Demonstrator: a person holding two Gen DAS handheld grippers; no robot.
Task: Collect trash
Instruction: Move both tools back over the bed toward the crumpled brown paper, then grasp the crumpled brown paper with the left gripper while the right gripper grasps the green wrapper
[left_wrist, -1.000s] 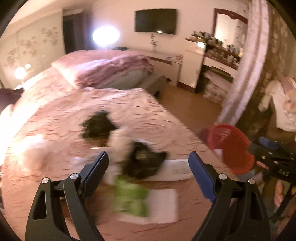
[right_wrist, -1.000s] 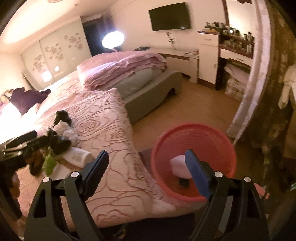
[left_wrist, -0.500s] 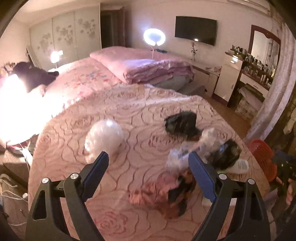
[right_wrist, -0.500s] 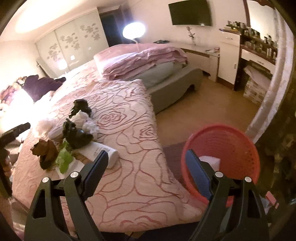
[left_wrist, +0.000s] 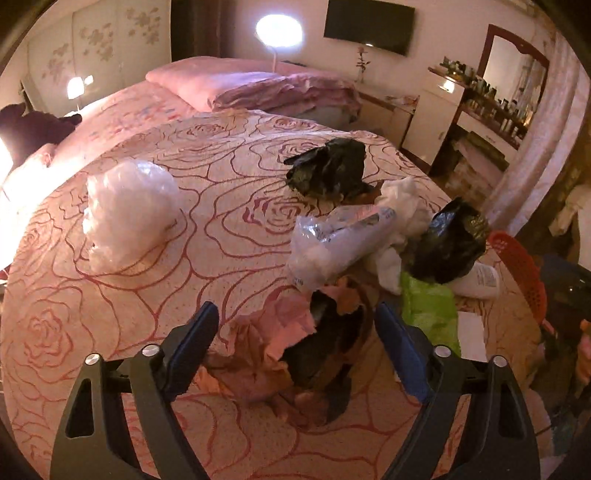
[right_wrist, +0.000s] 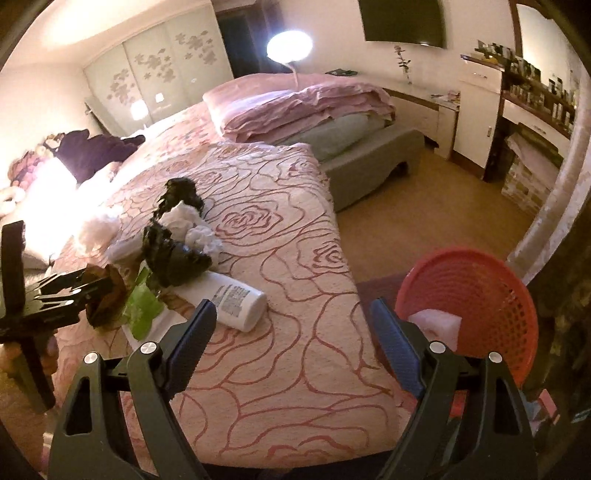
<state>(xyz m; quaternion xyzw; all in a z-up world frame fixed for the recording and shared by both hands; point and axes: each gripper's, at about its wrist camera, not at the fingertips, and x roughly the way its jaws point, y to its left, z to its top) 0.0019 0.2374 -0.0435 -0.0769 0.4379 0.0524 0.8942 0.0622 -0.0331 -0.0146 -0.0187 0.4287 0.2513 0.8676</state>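
Trash is clustered on the pink rose-patterned quilted bedspread, near the bed's foot corner. Closest piece: a crumpled wad of pink-brown paper with a dark plastic scrap, wrinkled and irregular, lying between the tips of the left gripper. Jaws spread wide, blue pads either side of the wad, not touching it as far as I can see.

Just beyond it: a clear crinkly plastic sleeve with white filling, tilted; white crumpled tissue behind; a glossy black plastic bag, bunched, sitting on a white cylindrical plastic bottle with printed label that lies on its side. A flat bright-green wrapper sits beside flat white paper. A second bunched black bag lies further up the bed. A puffy translucent white plastic bag sits well apart to the left.

The red perforated round plastic basket stands on the floor just off the bed corner, with a white blocky piece inside.

Right gripper hangs over the bed edge, jaws wide apart, nothing between them.
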